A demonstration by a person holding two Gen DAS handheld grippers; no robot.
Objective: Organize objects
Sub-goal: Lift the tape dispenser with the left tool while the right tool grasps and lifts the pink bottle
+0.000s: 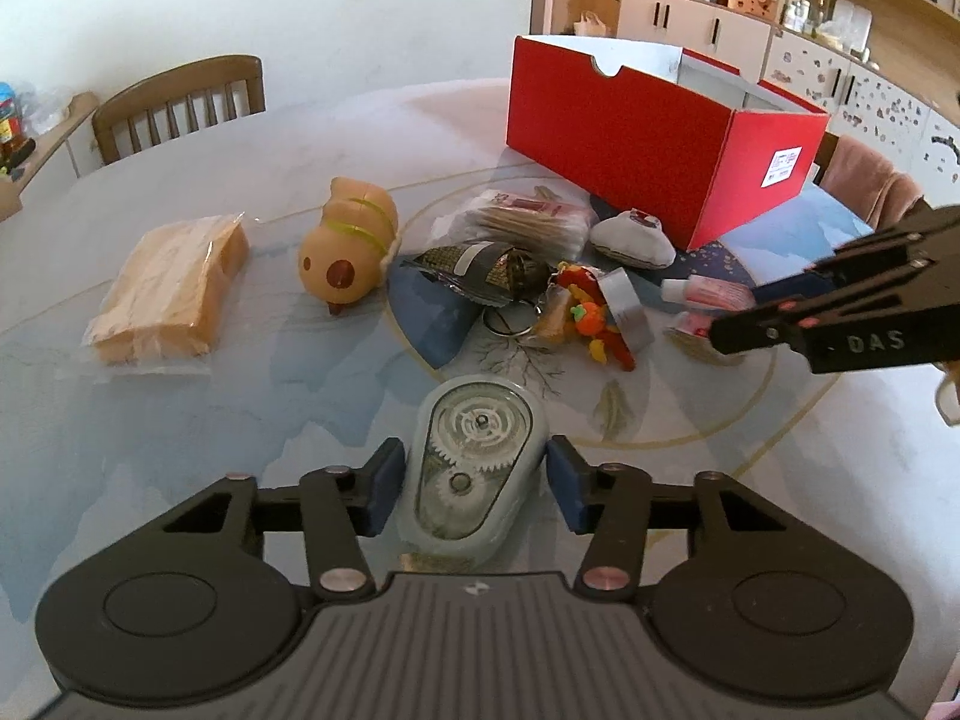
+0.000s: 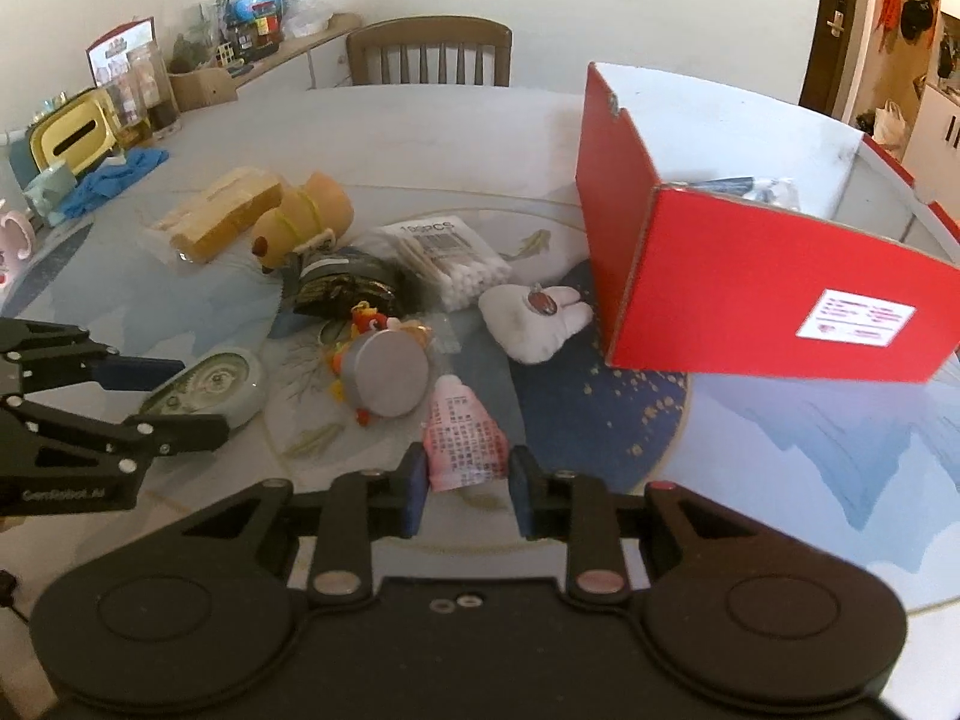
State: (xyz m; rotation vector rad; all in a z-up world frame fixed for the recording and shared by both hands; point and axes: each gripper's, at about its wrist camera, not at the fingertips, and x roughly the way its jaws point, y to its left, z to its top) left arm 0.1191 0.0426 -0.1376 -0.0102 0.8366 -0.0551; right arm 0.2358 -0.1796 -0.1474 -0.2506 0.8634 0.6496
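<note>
On a round glass-topped bench [image 1: 180, 420], clutter awaits sorting. From left: a wrapped yellow sponge block [image 1: 171, 288], then a tan toy chick [image 1: 351, 252], then a heap at the centre with a pack of cotton swabs [image 1: 528, 225], a dark foil packet [image 1: 480, 270], a colourful keychain [image 1: 591, 318], a grey tape roll [image 1: 627, 312] and a white plush pouch [image 1: 630, 237]. Behind these, toward the right, stands an open red box [image 1: 648, 144].

The left gripper [image 1: 474, 480] has its jaws closed on a pale blue correction-tape dispenser [image 1: 471, 462], which lies flat on the bench just before the heap. To its right, the right gripper [image 2: 468, 480] clamps its jaws on a small pink tube [image 2: 462, 447], near the red box's front corner.
</note>
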